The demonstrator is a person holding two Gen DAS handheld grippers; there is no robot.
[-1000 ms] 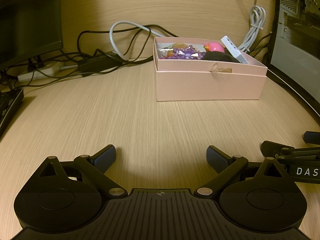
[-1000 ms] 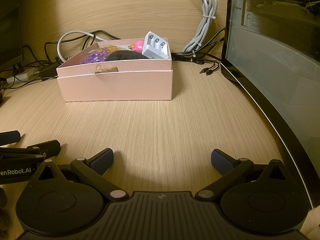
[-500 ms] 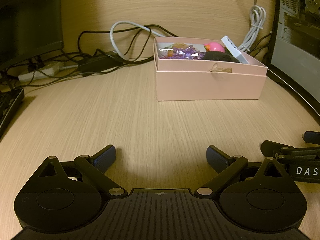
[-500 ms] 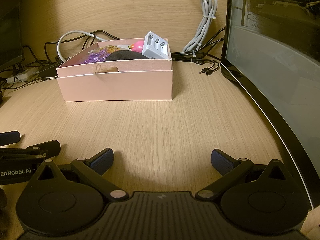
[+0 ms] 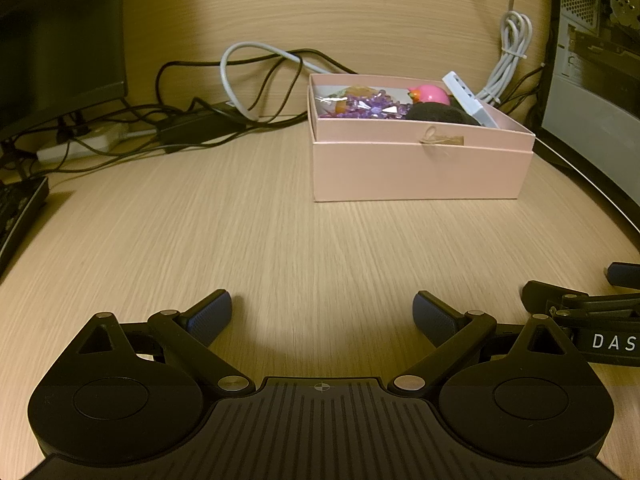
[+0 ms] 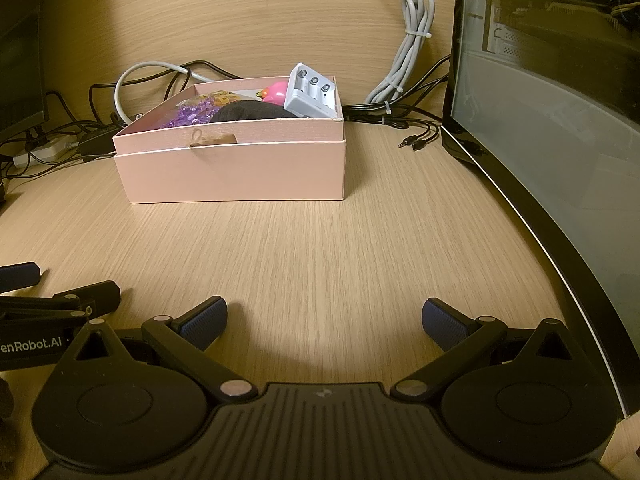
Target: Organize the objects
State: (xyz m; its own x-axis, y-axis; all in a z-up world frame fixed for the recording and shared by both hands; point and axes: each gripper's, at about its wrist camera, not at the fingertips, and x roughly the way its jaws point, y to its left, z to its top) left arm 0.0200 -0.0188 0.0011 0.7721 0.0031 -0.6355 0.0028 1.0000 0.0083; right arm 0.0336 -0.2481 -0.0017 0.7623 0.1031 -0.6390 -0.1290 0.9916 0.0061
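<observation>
A pink cardboard box (image 5: 420, 168) (image 6: 236, 172) stands on the wooden desk, ahead of both grippers. Inside lie purple crystals (image 5: 368, 106) (image 6: 188, 114), a pink toy (image 5: 430, 94) (image 6: 276, 91), a dark round object (image 5: 436, 114) (image 6: 252, 112) and a white battery charger (image 5: 468, 98) (image 6: 314, 94) leaning on the right wall. My left gripper (image 5: 322, 312) is open and holds nothing. My right gripper (image 6: 324, 318) is open too, with only bare desk between its fingers. Each gripper shows at the other view's edge.
Tangled black and grey cables (image 5: 248, 96) and a white power strip (image 5: 80, 144) lie behind the box. A bundled grey cable (image 6: 412, 52) hangs by the wall. A computer case (image 6: 552, 152) stands on the right, a dark monitor (image 5: 60, 40) on the left.
</observation>
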